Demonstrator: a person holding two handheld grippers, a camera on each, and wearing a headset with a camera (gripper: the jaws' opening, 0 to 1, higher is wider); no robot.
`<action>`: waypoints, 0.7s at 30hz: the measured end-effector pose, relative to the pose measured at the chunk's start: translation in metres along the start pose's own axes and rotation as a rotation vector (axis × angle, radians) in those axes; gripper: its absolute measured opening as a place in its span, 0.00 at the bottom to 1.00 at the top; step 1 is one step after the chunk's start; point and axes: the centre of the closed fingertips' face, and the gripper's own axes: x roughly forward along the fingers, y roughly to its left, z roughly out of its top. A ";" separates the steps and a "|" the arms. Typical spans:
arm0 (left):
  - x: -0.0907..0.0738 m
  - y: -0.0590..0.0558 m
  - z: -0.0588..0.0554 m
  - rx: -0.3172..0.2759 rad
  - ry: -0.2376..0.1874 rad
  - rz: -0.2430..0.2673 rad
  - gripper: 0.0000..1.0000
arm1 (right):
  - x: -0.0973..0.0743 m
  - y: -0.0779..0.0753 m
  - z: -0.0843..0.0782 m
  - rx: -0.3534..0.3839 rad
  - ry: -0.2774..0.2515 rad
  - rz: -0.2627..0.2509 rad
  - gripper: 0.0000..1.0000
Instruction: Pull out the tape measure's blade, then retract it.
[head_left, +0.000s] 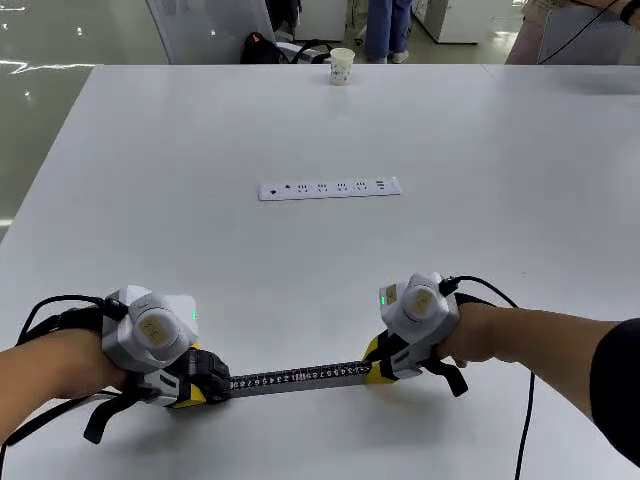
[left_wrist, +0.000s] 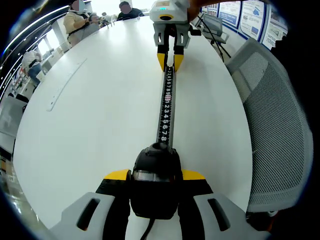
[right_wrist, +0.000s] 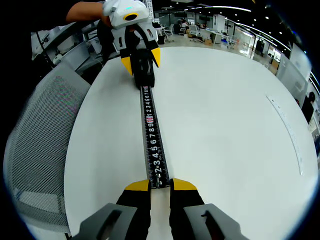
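Note:
A black tape measure case (head_left: 208, 381) sits between the jaws of my left gripper (head_left: 195, 385), which is shut on it; the case (left_wrist: 156, 177) fills the bottom of the left gripper view. Its dark numbered blade (head_left: 298, 377) stretches to the right across the white table. My right gripper (head_left: 378, 366) is shut on the blade's end (right_wrist: 158, 181). In the right gripper view the blade (right_wrist: 151, 135) runs away to the case (right_wrist: 142, 67) held by the left gripper (right_wrist: 141, 59). The right gripper (left_wrist: 170, 59) shows far off in the left gripper view.
A white power strip (head_left: 330, 188) lies mid-table and a paper cup (head_left: 342, 66) stands at the far edge. A grey mesh chair (left_wrist: 272, 125) stands beside the table. People stand beyond the table's far side (head_left: 388, 28).

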 end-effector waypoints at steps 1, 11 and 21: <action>0.000 0.000 0.000 0.000 0.000 0.000 0.31 | 0.000 0.000 0.000 0.000 0.002 0.000 0.10; 0.000 0.000 0.000 -0.001 0.001 0.000 0.31 | -0.003 0.000 -0.003 0.012 0.002 -0.002 0.10; 0.000 0.000 0.000 -0.001 -0.001 0.002 0.31 | -0.004 -0.001 -0.004 0.016 0.002 -0.003 0.10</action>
